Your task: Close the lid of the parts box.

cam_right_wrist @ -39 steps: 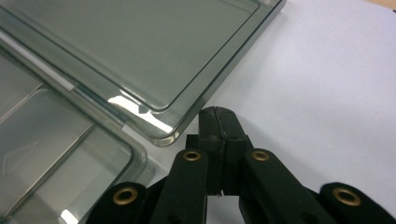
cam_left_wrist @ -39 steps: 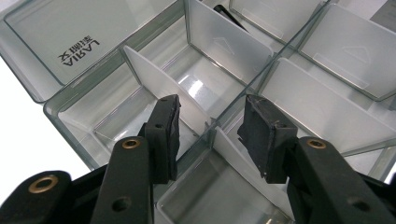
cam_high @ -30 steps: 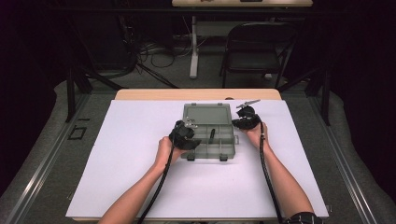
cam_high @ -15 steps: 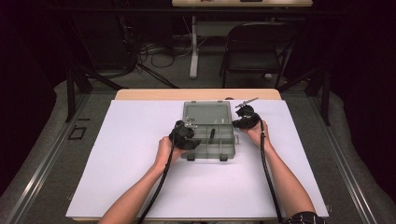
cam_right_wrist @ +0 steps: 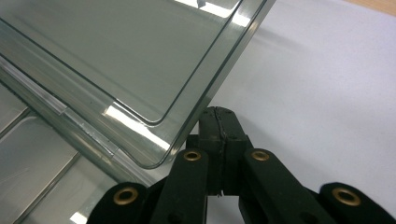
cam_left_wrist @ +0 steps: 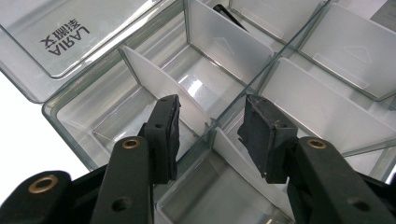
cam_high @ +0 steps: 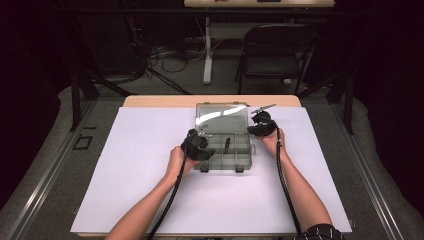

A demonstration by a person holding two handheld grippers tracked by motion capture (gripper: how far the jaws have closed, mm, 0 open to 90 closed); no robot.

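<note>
near edge of the worktop (cam_high: 125, 200): two forearms come in from the bottom, cables trailing. left gripper (cam_high: 197, 145) sits at the front-left corner of the clear box (cam_high: 222, 152), jaws part open, straddling a wall where the white dividers (cam_left_wrist: 163, 88) meet; pads don't look pressed on it, nothing held. box is mid-worktop on the white sheet, compartments look empty apart from a dark item (cam_high: 226, 144) in a middle cell, too small to tell what. right gripper (cam_high: 262, 125) is at the box's right side by the hinge end, jaws closed tight on themselves, tip just under the edge of the lid (cam_right_wrist: 140, 70), touching or nearly. lid stands tilted up and back, open. farther off: wood strip of the worktop, then a chair (cam_high: 272, 55) and cables on the floor. step, my read: opening the box, right props the lid, left steadies the base. next move likely calls for pushing the lid fully back, or the left dropping into a cell; keep the base from sliding.
</note>
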